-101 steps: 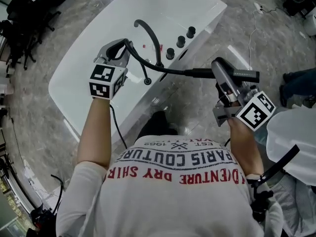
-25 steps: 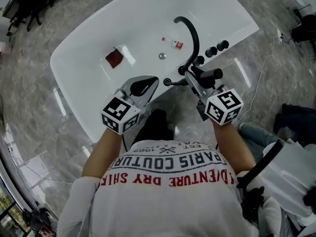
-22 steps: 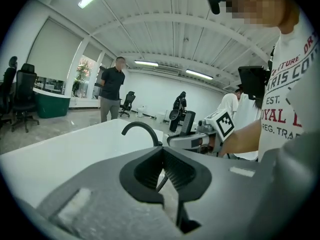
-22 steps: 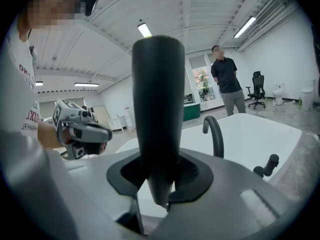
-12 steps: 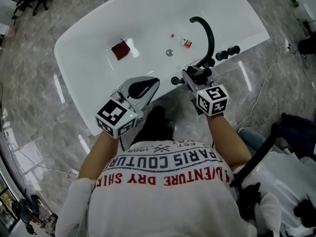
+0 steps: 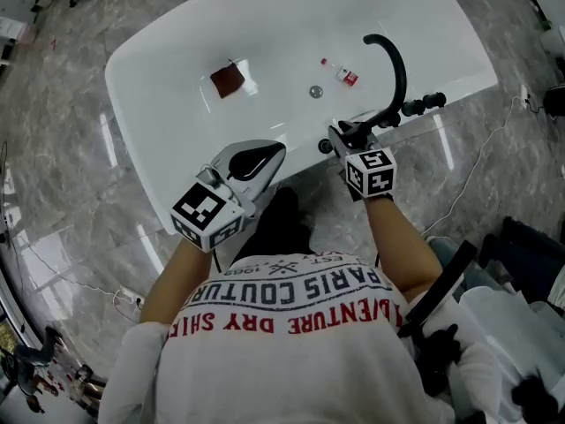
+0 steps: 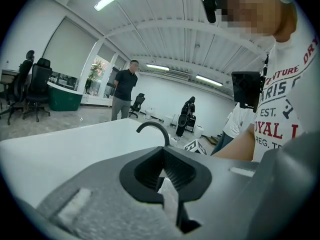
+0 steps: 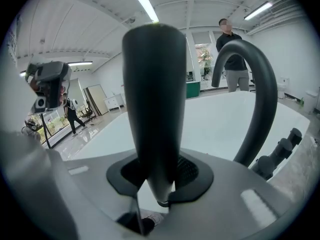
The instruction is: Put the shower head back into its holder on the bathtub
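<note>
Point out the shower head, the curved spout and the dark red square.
shower head (image 8: 155, 99): right gripper view, middle of its dark body.
curved spout (image 6: 402, 67): head view, side of its arch.
dark red square (image 6: 228, 80): head view, its centre.

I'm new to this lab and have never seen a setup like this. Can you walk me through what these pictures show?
There is no robot: a person holds a two-jaw gripper in each hand, and the marker cubes are part of the grippers. The top-down picture comes from a camera on the person's head. The other two come from cameras riding on each gripper, looking along its jaws. Below is a white bathtub with a curved black faucet and knobs on its rim. Inside lie a dark red square, a small bottle and the drain. The left gripper is shut and empty. The right gripper is clamped on the dark shower head, at the rim beside the faucet. Whether it is seated yet I cannot tell.
</note>
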Motion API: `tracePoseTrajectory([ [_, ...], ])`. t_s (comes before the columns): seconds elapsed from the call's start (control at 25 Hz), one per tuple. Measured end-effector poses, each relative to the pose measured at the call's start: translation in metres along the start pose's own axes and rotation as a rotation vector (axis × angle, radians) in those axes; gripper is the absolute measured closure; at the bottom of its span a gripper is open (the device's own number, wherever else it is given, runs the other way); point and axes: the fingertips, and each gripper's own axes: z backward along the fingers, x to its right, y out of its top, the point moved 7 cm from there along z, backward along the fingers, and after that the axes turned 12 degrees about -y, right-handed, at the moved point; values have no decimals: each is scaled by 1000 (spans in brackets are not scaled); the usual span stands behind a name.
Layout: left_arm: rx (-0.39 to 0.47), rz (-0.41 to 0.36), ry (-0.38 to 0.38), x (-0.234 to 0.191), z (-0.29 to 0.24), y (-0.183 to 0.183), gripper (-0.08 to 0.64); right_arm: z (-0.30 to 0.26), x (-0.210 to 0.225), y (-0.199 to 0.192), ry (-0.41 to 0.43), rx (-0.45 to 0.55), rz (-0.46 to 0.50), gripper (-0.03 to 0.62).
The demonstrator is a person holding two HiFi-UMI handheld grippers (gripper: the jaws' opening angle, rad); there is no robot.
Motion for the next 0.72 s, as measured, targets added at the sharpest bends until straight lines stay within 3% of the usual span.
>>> tracePoseTrajectory([
  [0.72, 14, 17, 22, -8, 11, -6, 558, -28, -17, -34, 25, -68, 157, 486],
])
